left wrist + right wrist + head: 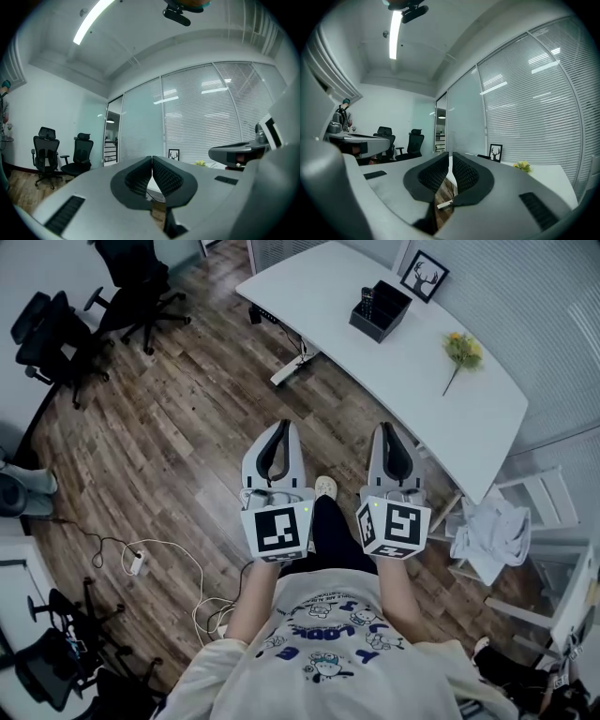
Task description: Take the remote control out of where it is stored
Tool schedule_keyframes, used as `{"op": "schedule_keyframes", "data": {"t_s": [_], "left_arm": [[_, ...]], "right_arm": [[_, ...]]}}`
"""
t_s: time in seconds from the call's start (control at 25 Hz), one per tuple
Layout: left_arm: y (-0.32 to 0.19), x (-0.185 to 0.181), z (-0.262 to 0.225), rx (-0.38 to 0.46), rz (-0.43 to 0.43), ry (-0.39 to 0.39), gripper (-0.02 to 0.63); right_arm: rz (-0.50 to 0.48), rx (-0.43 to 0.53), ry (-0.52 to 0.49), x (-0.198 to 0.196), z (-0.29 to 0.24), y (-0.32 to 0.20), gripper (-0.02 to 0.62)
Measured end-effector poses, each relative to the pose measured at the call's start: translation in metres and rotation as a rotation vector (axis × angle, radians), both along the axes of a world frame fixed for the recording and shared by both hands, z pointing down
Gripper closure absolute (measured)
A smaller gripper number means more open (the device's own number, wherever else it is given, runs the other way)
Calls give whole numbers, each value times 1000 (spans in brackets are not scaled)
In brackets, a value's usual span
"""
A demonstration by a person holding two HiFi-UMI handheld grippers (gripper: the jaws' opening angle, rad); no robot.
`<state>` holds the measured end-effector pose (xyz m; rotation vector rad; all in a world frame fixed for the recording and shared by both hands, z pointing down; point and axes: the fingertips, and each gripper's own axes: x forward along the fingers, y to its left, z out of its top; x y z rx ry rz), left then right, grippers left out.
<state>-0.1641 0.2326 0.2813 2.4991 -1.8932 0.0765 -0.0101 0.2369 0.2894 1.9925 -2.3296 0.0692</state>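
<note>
Wood-plank floor (pixel 187 418) is left open between the person and a white desk (pixel 422 381). Near the desk's far edge a black box (pixel 380 315) is set just beside a framed deer picture (pixel 424 276), and the remote control (pixel 367 304) is stored inside it. Well short of the desk, the left gripper (pixel 281 427) and right gripper (pixel 386 430) are held with jaws closed on nothing. The shirt (pixel 328 634) print cannot be read.

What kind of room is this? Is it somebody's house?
It looks like an office, not a house: a long white desk, black swivel chairs on a wooden floor, and a glass wall with blinds.
</note>
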Motion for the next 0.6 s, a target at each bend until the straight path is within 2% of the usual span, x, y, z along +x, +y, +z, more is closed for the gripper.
{"op": "schedule_keyframes", "data": {"t_s": [0.24, 0.6], "left_arm": [[-74, 12, -2, 32, -26, 27, 591], [-198, 47, -2, -4, -17, -8, 591]], "right_arm": [[-25, 4, -5, 11, 3, -79, 551], [-54, -14, 0, 38, 2, -200, 551]]}}
